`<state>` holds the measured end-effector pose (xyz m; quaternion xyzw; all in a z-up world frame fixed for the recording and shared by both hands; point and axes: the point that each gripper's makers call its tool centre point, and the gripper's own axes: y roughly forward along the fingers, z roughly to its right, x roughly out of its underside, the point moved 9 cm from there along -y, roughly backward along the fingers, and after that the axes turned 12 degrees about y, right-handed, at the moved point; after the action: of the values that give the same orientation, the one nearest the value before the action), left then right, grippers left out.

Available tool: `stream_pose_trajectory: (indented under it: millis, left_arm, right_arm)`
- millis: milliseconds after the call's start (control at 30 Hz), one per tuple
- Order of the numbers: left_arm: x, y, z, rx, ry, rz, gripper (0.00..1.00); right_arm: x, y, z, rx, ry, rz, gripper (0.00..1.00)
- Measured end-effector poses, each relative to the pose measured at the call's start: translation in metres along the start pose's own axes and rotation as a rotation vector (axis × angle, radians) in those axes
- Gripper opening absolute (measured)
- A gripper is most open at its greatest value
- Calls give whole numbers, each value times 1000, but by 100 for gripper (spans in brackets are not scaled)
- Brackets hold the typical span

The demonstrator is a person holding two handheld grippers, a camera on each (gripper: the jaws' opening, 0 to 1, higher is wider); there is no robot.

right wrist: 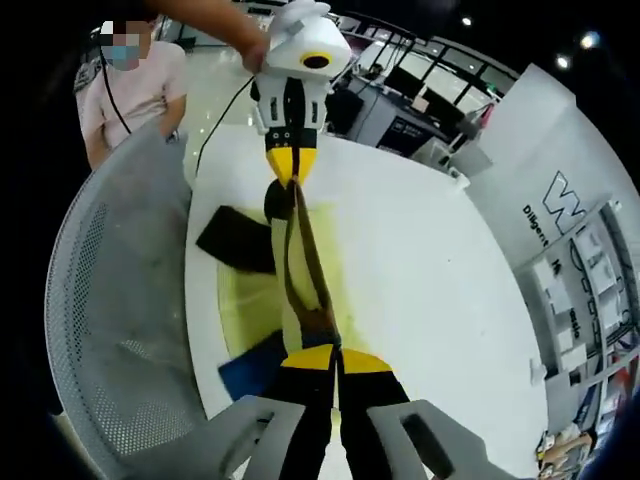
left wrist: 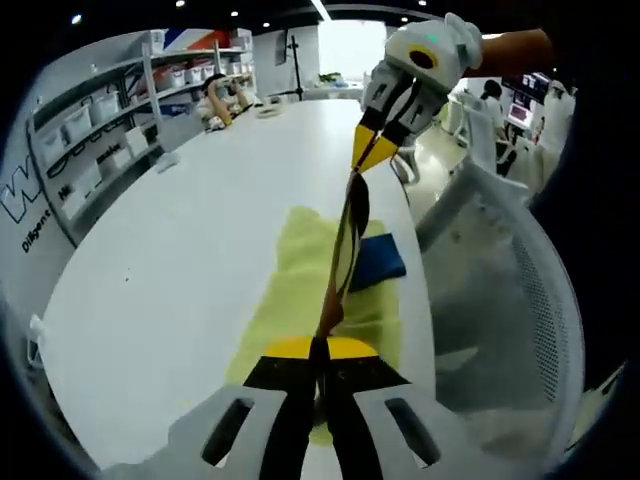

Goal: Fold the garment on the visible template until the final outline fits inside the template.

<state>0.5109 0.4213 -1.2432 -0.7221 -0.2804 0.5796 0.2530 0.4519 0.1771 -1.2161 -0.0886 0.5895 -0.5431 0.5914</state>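
A dark brown and black garment (left wrist: pixel 347 235) is stretched into a narrow strip above the table. My left gripper (left wrist: pixel 320 350) is shut on its near end. My right gripper (left wrist: pixel 376 152) is shut on the far end. In the right gripper view the same garment (right wrist: pixel 300 250) runs from my right gripper (right wrist: pixel 336 355) up to my left gripper (right wrist: pixel 291 168). Under it, on the white table (left wrist: pixel 190 260), lies the yellow template (left wrist: pixel 295 285), also seen in the right gripper view (right wrist: pixel 245 300).
A blue folded piece (left wrist: pixel 380 262) lies at the template's edge (right wrist: pixel 255 365), and a black piece (right wrist: pixel 236 240) lies further along. A grey mesh chair (left wrist: pixel 510 300) stands against the table edge. A person (right wrist: pixel 135 90) stands behind the chair. Shelves with bins (left wrist: pixel 90 125) line the wall.
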Motion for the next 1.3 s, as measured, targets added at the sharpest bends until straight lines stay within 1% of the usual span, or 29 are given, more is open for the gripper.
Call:
stream_pose_trajectory:
  millis: [100, 167, 300, 433, 533, 733, 800, 1033, 1200, 1300]
  left_arm:
    - [-3, -2, -6, -29, -8, 22, 1]
    - [-4, -2, -11, -62, -4, 27, 1]
    - [-8, -3, -20, -95, -14, 41, 1]
    - [-10, -4, -31, -123, -17, 48, 1]
    - [-13, -5, -34, -137, -16, 52, 1]
    - [-17, -7, -47, -178, -40, 65, 1]
    - [-19, -8, -51, -205, -31, 56, 1]
    - [-34, -12, -63, -252, 1, 54, 1]
    - [-37, -10, -70, -285, 1, 47, 1]
    - [-37, -8, -73, -298, 5, 39, 1]
  right_arm:
    - [-2, 1, 6, 21, 7, 2, 0]
    - [-3, 1, 10, 32, 16, 9, 0]
    - [-8, 1, 18, 64, 41, 17, 0]
    - [-13, 2, 27, 83, 46, 26, 0]
    - [-18, 1, 32, 90, 57, 32, 0]
    - [-25, 2, 44, 103, 26, 25, 0]
    - [-29, 2, 49, 109, 20, 30, 0]
    - [-41, 6, 65, 140, 4, 39, 0]
    - [-50, 9, 72, 153, -21, 46, 0]
    - [-51, 12, 76, 160, -24, 45, 0]
